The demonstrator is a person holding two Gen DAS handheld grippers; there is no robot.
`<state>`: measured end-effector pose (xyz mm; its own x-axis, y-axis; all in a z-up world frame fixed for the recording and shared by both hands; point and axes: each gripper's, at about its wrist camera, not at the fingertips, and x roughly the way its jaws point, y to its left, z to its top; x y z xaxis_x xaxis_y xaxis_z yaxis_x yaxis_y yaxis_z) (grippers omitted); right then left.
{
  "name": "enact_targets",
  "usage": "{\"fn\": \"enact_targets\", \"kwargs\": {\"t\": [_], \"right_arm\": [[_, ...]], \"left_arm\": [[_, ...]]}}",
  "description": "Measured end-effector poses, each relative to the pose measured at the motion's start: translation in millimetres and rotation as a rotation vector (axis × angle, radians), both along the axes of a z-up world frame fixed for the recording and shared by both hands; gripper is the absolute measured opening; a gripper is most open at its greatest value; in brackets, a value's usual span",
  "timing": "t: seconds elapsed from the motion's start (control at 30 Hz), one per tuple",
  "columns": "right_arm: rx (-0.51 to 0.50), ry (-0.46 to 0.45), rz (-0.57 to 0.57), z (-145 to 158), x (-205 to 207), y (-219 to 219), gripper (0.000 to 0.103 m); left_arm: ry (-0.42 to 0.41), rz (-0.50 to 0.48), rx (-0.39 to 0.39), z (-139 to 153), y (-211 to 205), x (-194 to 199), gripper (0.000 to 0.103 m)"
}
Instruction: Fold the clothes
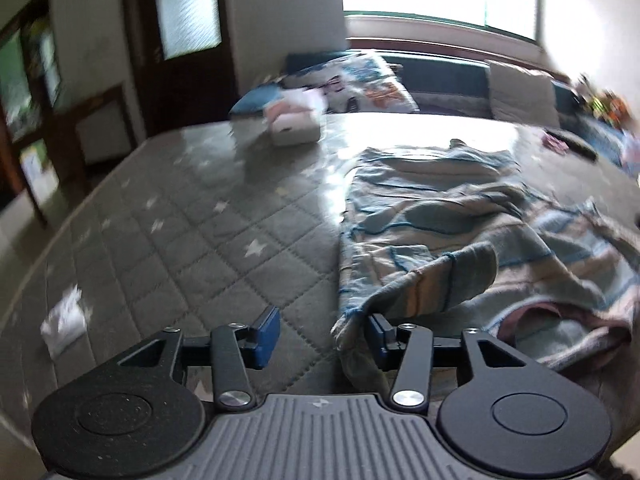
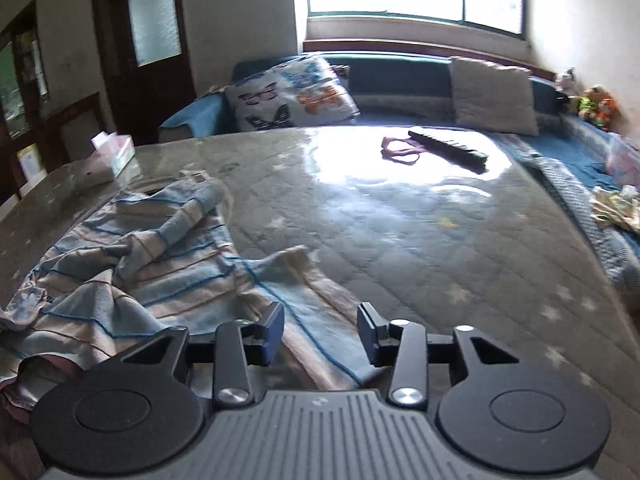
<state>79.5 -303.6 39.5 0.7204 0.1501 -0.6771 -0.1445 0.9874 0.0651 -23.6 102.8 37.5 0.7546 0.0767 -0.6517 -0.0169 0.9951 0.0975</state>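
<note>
A crumpled garment with blue, white and beige stripes (image 1: 460,232) lies on the grey quilted table cover (image 1: 192,216). In the left wrist view its near left corner hangs just in front of the left gripper (image 1: 324,330), which is open, the cloth edge close to its right finger (image 1: 380,330). In the right wrist view the same striped garment (image 2: 152,264) spreads to the left. Its lower right flap runs between the blue fingers of the right gripper (image 2: 320,332), which is open above it. A pink lining shows at the garment's near edge.
A tissue box (image 2: 114,156) stands at the far left of the table. A black remote (image 2: 448,148) and a pink band (image 2: 400,150) lie at the far side. Behind are a butterfly cushion (image 2: 292,96), a grey cushion (image 2: 492,96), a bench and window. White paper (image 1: 64,320) lies near left.
</note>
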Motion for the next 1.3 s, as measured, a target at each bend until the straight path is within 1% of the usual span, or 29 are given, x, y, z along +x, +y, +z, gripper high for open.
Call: {"fn": "enact_targets", "kwargs": {"t": [0.2, 0.3, 0.33, 0.43, 0.5, 0.53, 0.57, 0.6, 0.63, 0.67, 0.73, 0.87, 1.13, 1.2, 1.3], "right_arm": [[-0.019, 0.041, 0.043, -22, 24, 20, 0.053], [-0.03, 0.051, 0.05, -30, 30, 25, 0.059], [-0.031, 0.055, 0.05, -31, 31, 25, 0.062], [-0.033, 0.066, 0.047, -35, 36, 23, 0.065], [-0.029, 0.07, 0.041, -37, 38, 21, 0.069], [-0.025, 0.071, 0.04, -38, 39, 21, 0.071], [-0.021, 0.072, 0.038, -40, 39, 21, 0.073], [-0.017, 0.072, 0.037, -41, 40, 20, 0.074], [-0.013, 0.071, 0.036, -42, 40, 20, 0.078], [-0.012, 0.07, 0.036, -43, 40, 20, 0.079], [-0.01, 0.065, 0.038, -44, 39, 19, 0.08], [-0.011, 0.064, 0.029, -43, 37, 15, 0.081], [-0.036, 0.064, -0.005, -44, 26, 4, 0.083], [-0.043, 0.064, -0.013, -44, 23, 1, 0.084], [-0.053, 0.064, -0.026, -45, 18, -3, 0.084]], "left_arm": [[-0.013, -0.124, 0.107, -6, -23, 1, 0.053], [-0.025, -0.197, 0.154, -9, -34, -2, 0.056], [-0.028, -0.214, 0.162, -10, -38, -1, 0.057], [-0.037, -0.261, 0.183, -16, -48, 2, 0.057], [-0.043, -0.292, 0.197, -19, -55, 4, 0.056], [-0.046, -0.307, 0.203, -21, -59, 5, 0.054], [-0.049, -0.323, 0.21, -23, -62, 6, 0.043], [-0.052, -0.33, 0.209, -23, -64, 8, 0.036], [-0.059, -0.314, 0.198, -22, -61, 9, 0.024], [-0.067, -0.294, 0.186, -20, -58, 11, 0.014], [-0.084, -0.255, 0.161, -16, -52, 13, 0.01], [-0.086, -0.028, 0.071, -13, -10, 11, 0.007], [-0.087, 0.437, -0.113, -5, 75, 5, 0.007], [-0.041, 0.496, -0.089, -15, 84, 2, 0.007], [0.013, 0.548, -0.074, -24, 92, -2, 0.007]]}}
